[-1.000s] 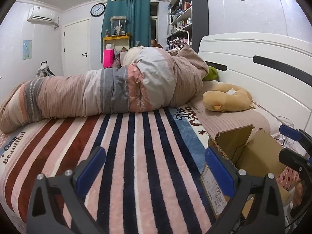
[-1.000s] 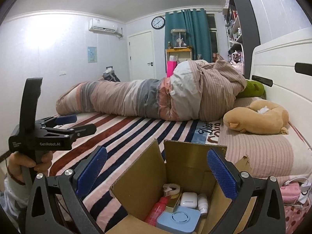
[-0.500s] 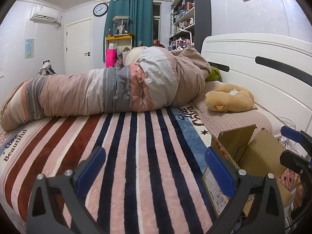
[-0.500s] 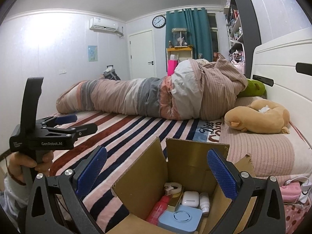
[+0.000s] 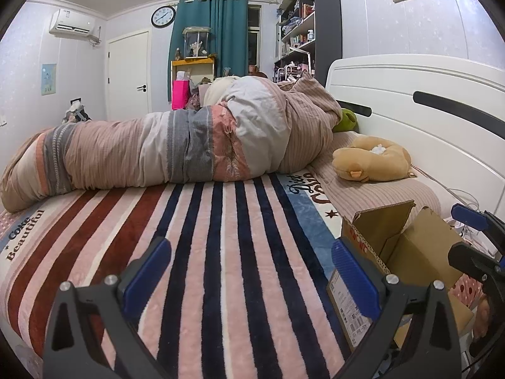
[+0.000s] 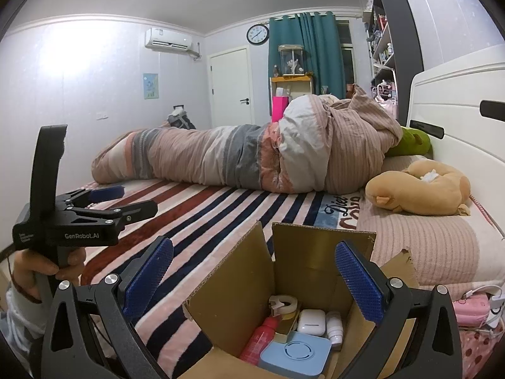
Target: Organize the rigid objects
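Note:
An open cardboard box (image 6: 303, 246) stands on the striped bed near the pillow end. In it lie a red bottle (image 6: 261, 338), a light blue square device (image 6: 295, 354), a white earbud case (image 6: 311, 317), a tape dispenser (image 6: 283, 303) and a small white bottle (image 6: 334, 326). My right gripper (image 6: 254, 279) hovers open just above the box, holding nothing. My left gripper (image 5: 251, 276) is open over the striped blanket, with the box (image 5: 397, 252) to its right. A hand holds the left gripper (image 6: 139, 199) at the left of the right wrist view.
A rolled quilt (image 5: 176, 148) lies across the far side of the bed. A tan plush toy (image 5: 371, 162) rests on the pillow by the white headboard (image 5: 410, 101). A pink pouch (image 6: 473, 309) and cables sit right of the box. The striped blanket (image 5: 221, 237) spreads between the grippers and the quilt.
Both views have drifted only slightly. The box and its contents stay where they were, and both grippers stay open.

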`<state>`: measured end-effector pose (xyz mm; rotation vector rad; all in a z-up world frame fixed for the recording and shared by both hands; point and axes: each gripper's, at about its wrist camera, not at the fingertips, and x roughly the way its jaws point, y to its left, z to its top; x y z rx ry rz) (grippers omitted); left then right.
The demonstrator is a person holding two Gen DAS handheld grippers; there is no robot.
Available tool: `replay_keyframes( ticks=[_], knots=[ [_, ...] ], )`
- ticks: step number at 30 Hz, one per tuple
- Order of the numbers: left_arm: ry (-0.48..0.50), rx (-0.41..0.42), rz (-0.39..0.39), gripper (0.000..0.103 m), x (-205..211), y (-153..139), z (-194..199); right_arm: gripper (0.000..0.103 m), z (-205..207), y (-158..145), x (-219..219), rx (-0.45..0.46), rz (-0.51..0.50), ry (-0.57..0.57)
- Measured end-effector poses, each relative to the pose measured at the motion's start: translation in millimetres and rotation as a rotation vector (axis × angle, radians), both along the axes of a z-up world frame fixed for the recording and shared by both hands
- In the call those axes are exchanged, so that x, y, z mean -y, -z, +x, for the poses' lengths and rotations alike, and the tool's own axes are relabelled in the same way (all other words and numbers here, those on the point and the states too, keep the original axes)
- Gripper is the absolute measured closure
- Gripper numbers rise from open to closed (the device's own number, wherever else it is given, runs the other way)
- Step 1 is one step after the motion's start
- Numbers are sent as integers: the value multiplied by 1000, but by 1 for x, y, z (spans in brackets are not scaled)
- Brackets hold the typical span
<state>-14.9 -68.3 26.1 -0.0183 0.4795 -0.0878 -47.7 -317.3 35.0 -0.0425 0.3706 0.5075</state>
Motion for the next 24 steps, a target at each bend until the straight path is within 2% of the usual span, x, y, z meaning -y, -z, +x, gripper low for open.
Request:
replay_keyframes(
  ticks=[24],
  knots=[
    [-8,6,7,2,-3,-1,-4,0,2,2,-2,-7,-1,-4]
  ],
)
